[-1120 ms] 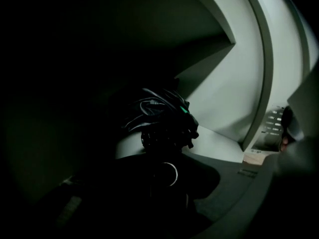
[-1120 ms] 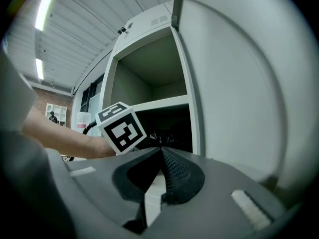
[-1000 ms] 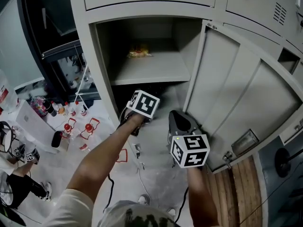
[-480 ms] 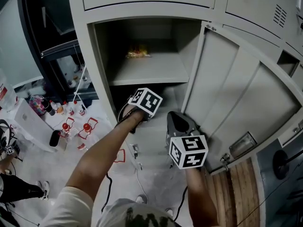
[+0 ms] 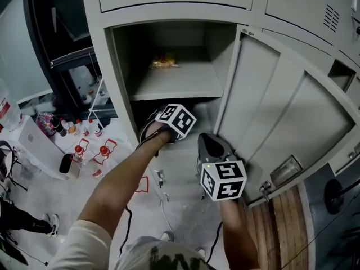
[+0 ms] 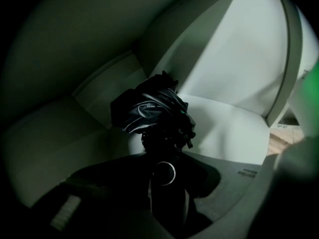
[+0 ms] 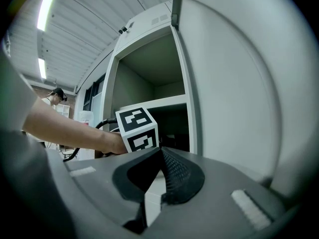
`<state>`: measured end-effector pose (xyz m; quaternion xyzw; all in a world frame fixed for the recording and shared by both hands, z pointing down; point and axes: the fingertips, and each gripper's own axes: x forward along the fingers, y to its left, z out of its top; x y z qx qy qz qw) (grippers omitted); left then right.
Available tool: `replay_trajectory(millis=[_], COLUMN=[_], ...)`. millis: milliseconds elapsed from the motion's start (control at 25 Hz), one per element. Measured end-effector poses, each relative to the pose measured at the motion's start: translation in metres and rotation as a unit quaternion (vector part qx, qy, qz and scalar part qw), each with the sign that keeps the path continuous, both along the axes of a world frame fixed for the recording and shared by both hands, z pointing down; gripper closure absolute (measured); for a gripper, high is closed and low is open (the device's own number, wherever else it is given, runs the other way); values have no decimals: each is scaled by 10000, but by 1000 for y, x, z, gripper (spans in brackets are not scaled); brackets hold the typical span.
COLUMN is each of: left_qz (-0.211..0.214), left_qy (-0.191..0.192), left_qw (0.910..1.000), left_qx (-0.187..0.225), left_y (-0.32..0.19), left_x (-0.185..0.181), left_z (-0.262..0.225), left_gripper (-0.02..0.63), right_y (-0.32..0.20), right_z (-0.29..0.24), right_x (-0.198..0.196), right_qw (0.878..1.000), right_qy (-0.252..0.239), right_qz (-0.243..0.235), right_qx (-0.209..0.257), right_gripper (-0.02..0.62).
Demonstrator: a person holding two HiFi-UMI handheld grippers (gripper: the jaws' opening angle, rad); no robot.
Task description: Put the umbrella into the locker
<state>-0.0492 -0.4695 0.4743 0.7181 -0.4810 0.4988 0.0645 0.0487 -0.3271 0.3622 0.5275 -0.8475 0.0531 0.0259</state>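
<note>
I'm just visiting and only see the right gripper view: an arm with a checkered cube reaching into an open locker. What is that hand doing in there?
Observer: The left gripper holds a folded black umbrella by its handle, with the bundled end pointing into the lower part of the locker.
Visitor: Is anything else in there?
Observer: Yes. The head view shows a small yellowish item lying on the upper shelf.

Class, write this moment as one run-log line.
left gripper: shut on umbrella, in locker lower compartment | right gripper: shut, empty, beside open door
</note>
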Motion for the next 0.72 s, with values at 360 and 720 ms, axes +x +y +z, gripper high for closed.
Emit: replay_trajectory(millis=[360, 720], left_qz=[28, 133], left_qy=[-219, -329], left_qw=[9998, 9992], left_qx=[-14, 199], left_y=[-1, -1], left_x=[-2, -1], left_z=[1, -1], left_gripper=[449, 376], right_y=[3, 7], right_z=[3, 4], right_x=[3, 3], right_qw=[10000, 10000], right_qy=[-19, 0], right_qz=[22, -38], right_qx=[-31, -78], right_gripper=[604, 604])
